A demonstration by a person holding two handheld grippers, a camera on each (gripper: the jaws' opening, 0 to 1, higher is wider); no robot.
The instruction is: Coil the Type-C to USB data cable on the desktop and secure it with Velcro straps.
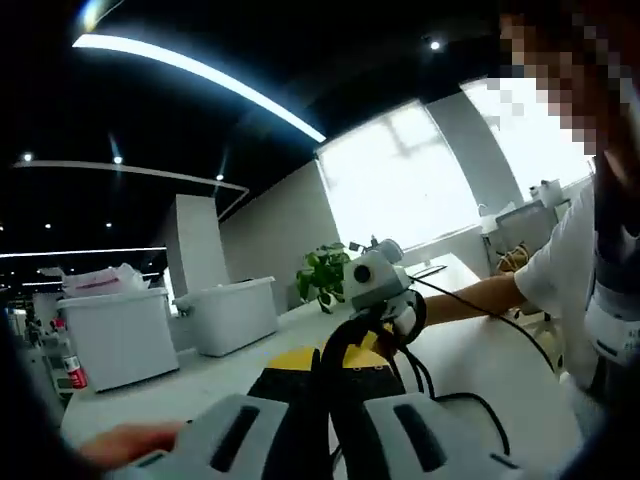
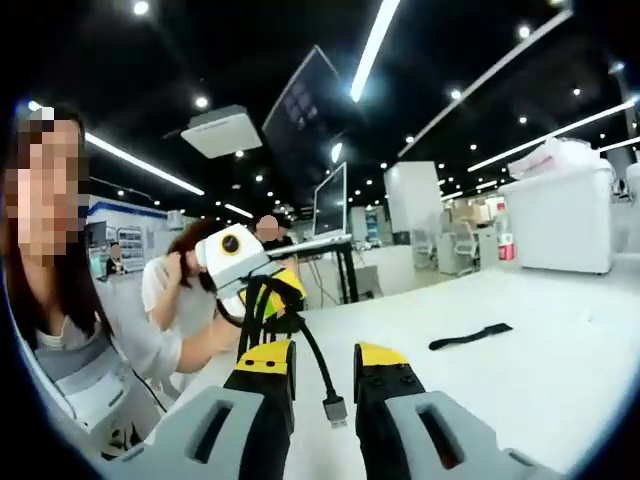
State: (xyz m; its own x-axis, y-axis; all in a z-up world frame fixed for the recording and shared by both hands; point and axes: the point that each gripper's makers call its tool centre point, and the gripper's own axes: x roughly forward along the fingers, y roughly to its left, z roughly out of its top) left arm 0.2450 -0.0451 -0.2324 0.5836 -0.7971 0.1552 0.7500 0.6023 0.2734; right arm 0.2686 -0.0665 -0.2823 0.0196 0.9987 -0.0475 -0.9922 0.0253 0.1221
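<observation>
While you hold both tools up above the white desk, your left gripper view looks along the left tongs, whose two black jaws with yellow patches sit pressed close together with no gap to be seen between them; whether they pinch anything you cannot tell. Just past their tips the right tongs come in from the far side, held by your hand, and black loops of the cable hang around them and trail across the desk to the right. A fingertip shows at the lower left. Count two white bins on the desk behind, one potted plant by the window, and one bottle at the left edge.

Turning to your right gripper view, the right tongs stand spread, two black jaws with yellow tops and a clear gap. One cable hangs in that gap, its metal plug dangling free between the jaws, touching neither as far as you can see. Beyond, the left tongs are raised in your hand with black cable looped around them. One black strap lies flat on the desk, well apart to the right.
</observation>
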